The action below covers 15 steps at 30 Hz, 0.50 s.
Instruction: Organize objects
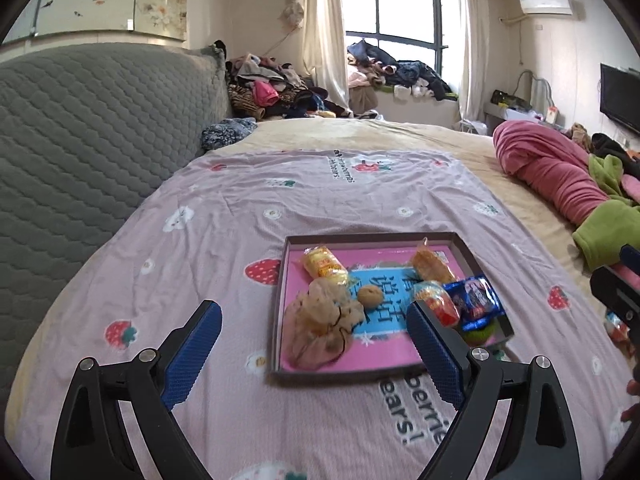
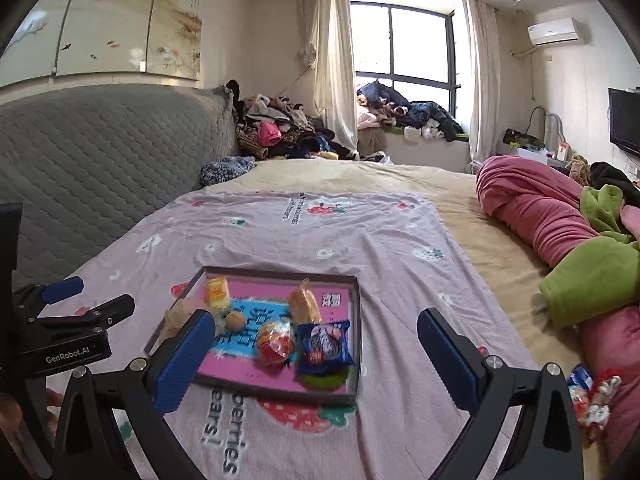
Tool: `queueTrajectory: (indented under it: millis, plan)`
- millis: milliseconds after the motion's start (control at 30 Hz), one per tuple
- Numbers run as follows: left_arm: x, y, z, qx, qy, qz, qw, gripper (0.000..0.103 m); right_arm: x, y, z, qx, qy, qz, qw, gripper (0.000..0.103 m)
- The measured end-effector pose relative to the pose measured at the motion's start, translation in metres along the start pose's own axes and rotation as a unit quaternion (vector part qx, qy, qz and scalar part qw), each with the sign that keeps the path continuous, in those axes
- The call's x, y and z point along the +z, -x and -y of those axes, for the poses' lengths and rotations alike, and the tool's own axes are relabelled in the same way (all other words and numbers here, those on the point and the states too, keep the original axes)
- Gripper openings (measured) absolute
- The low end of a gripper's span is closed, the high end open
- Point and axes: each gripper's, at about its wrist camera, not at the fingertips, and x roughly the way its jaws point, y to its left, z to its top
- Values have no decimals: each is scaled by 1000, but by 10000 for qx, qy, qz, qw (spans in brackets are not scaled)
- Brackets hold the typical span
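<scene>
A shallow dark-rimmed tray (image 1: 360, 237) (image 2: 280, 274) with a pink and blue floor lies on the strawberry-print sheet. In it are a yellow packet (image 1: 322, 264), a crumpled brownish bag (image 1: 320, 320), a small round walnut-like piece (image 1: 369, 295), a bread packet (image 1: 430, 266), a red-orange packet (image 2: 276, 342), a blue packet (image 2: 324, 346) and a green item (image 2: 320, 380) under it. My left gripper (image 1: 313, 308) is open, raised above the sheet, short of the tray's near left side. My right gripper (image 2: 317, 317) is open too, nothing between its pads, in front of the tray.
Several loose snack packets (image 2: 592, 396) lie on the bed at the right. A rolled pink blanket (image 2: 532, 200) and green fabric (image 2: 592, 280) fill the right side. A grey quilted headboard (image 1: 100, 140) runs along the left. Clothes are piled by the window.
</scene>
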Motion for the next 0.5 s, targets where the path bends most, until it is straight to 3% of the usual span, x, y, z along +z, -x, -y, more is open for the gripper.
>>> queueTrajectory:
  millis: [167, 500]
  plan:
    - [-7, 22, -4, 19, 18, -148, 9999, 94, 8, 35, -8, -11, 95, 122, 9999, 102]
    - [-11, 75, -8, 59, -4, -6, 10000, 94, 6, 73, -13, 56, -27, 242, 9997, 102]
